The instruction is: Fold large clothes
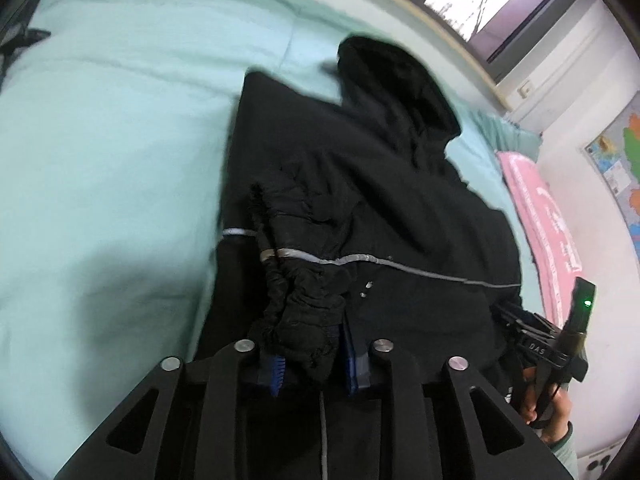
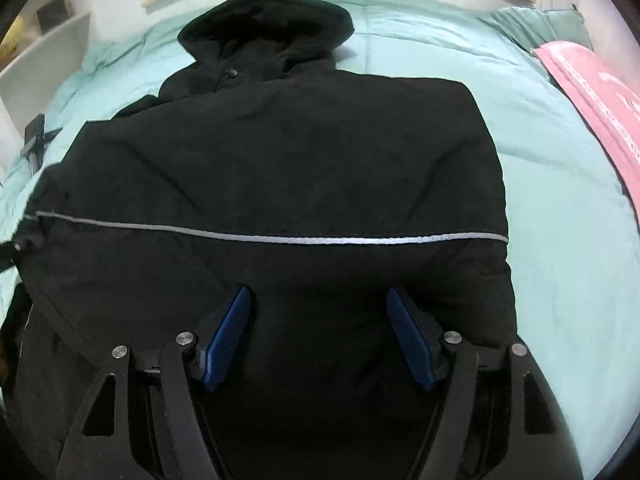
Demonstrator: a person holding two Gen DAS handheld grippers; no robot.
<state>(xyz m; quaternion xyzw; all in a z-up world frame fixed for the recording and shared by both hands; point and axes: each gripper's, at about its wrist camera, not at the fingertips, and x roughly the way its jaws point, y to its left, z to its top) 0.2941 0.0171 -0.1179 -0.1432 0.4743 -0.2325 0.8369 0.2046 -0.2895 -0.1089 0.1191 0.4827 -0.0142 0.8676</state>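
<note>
Mint-green bedding (image 2: 540, 168) covers the bed, with a window above its far edge in the left wrist view and a pink folded cloth (image 2: 600, 96) at the right side. Your black hooded jacket (image 2: 288, 168) lies spread on the bedding, hood (image 2: 268, 28) toward the far edge, and a grey reflective stripe (image 2: 280, 238) runs across its body. Your left gripper (image 1: 312, 364) points steeply down at the jacket's near left part; its jaws stand narrow, and a bunched black cuff or sleeve end (image 1: 308, 332) is clamped between the blue pads (image 1: 352, 364), the gathered fabric rising in front of them. Your right gripper (image 2: 318, 336) also tilts steeply down, hovering above the lower back panel below the stripe; its blue fingers (image 2: 228, 336) stand wide apart with nothing pinched between them, only flat jacket fabric seen beneath. In the left wrist view your right hand (image 1: 548, 408) grips that tool's handle at the jacket's right edge, fingers wrapped round it, a green light lit on the unit above. The left view is motion-blurred.
</note>
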